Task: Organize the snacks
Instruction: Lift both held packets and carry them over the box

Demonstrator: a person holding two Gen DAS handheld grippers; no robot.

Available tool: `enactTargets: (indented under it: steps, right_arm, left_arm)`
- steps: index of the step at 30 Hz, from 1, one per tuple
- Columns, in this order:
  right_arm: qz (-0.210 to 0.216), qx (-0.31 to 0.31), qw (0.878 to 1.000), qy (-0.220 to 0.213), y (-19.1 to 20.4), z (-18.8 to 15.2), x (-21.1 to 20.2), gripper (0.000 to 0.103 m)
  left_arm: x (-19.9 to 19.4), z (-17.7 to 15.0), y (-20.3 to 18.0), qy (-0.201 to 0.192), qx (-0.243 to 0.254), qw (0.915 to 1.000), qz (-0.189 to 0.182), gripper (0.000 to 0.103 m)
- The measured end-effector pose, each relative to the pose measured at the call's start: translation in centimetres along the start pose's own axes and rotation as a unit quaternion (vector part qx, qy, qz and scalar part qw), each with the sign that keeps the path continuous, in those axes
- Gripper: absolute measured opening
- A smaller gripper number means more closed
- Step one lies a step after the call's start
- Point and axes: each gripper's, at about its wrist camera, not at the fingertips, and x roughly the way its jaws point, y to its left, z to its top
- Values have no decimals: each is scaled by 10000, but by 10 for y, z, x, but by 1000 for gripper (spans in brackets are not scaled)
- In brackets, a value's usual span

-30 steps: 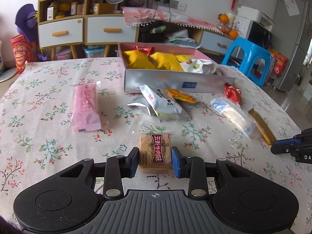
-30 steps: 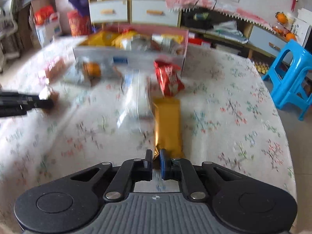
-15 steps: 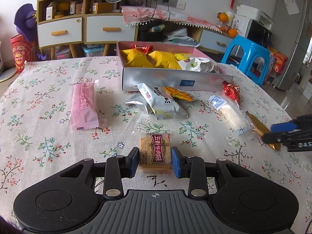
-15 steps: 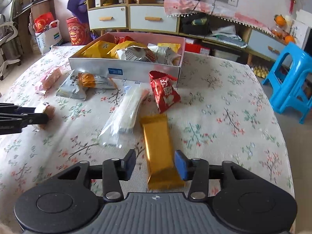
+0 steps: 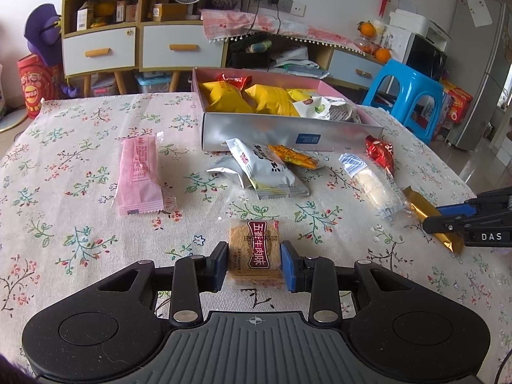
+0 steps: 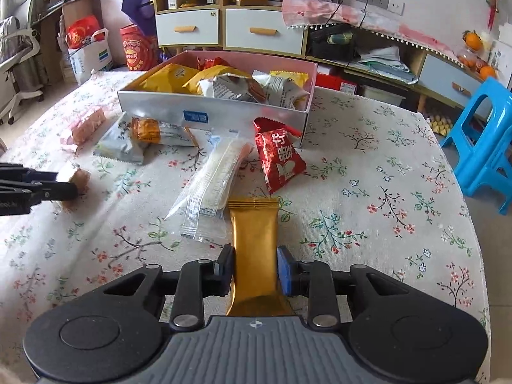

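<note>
In the left wrist view, the left gripper (image 5: 254,266) squeezes a square brown biscuit pack (image 5: 255,252) between its blue pads, low on the flowery tablecloth (image 5: 80,166). At 10 o'clock from it lies a pink wafer pack (image 5: 140,176). At 12 o'clock sits the snack box (image 5: 256,132), full of yellow bags. The right gripper (image 5: 448,220) pokes in at 3 o'clock, on a gold bar (image 5: 425,212).

In the right wrist view, the right gripper (image 6: 255,270) has just been closing, and its pads now press the sides of the gold bar (image 6: 254,243). A clear cracker sleeve (image 6: 212,185) lies at 11 o'clock. A red packet (image 6: 281,158) lies at 12 o'clock, just before the snack box (image 6: 211,113). The left gripper (image 6: 68,188) holds its biscuit pack (image 6: 78,180) at 9 o'clock.
</note>
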Motion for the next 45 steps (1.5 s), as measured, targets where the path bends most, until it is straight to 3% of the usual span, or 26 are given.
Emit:
enactTargets:
  steps: [12, 21, 31, 41, 45]
  right_arm:
    - [148, 166, 9992, -324, 9, 17, -38, 16]
    - [269, 316, 9965, -723, 17, 48, -49, 16]
    - [192, 699, 9931, -919, 11, 89, -31, 16]
    - [195, 1282, 9863, -1021, 4, 120, 0, 17]
    - [255, 1330, 9853, -1041, 6, 132, 13, 17]
  left_arm:
    - [-14, 13, -3, -174, -167, 9996, -159, 32]
    - [-23, 39, -8, -464, -369, 9979, -273, 32]
    - [-10, 76, -12, -642, -621, 9959, -173, 32]
    - [28, 109, -20, -741, -923, 9930, 60, 32]
    - [46, 117, -21, -697, -766, 9944, 207, 32]
